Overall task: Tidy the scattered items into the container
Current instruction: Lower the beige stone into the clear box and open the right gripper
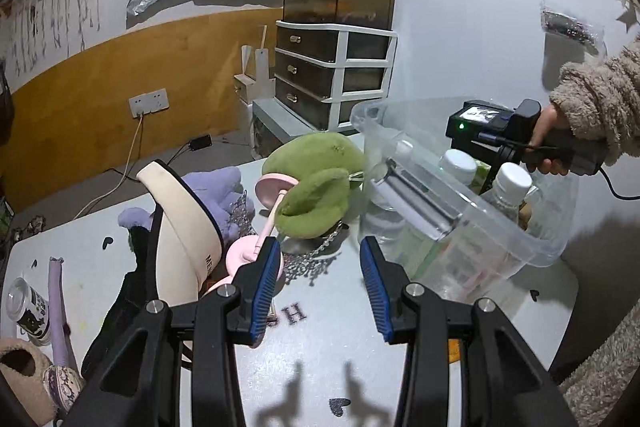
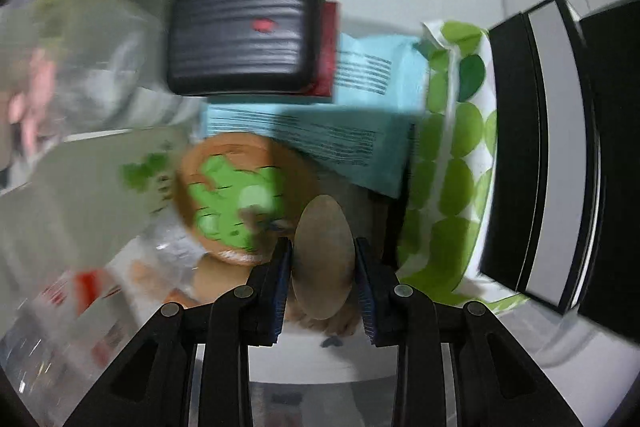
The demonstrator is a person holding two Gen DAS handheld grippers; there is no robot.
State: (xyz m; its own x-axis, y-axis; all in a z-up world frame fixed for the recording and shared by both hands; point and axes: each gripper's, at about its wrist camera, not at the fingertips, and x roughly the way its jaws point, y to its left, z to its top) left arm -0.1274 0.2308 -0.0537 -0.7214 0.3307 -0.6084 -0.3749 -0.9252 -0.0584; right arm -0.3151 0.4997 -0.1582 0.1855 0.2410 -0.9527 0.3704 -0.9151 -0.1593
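A clear plastic container (image 1: pixel 536 247) stands at the right of the table, holding white-capped bottles (image 1: pixel 514 183) and other items. My left gripper (image 1: pixel 320 267) is open and empty above the table, left of the container. In front of it lie a green plush (image 1: pixel 320 175), a pink mini fan (image 1: pixel 256 251), a cream cap (image 1: pixel 184 223), a purple plush (image 1: pixel 224 191) and a silver chain (image 1: pixel 320 251). My right gripper (image 2: pixel 323 267) is over the container's inside, shut on a flat tan oval object (image 2: pixel 323 259). Below it lie a black case (image 2: pixel 244 35), a light blue box (image 2: pixel 320 135) and a green-dotted packet (image 2: pixel 452 163).
A can (image 1: pixel 28 307), a purple strap (image 1: pixel 56 307) and a slipper (image 1: pixel 20 375) lie at the table's left edge. A drawer unit (image 1: pixel 332 67) with a tank on top stands behind the table. The table's right edge is close past the container.
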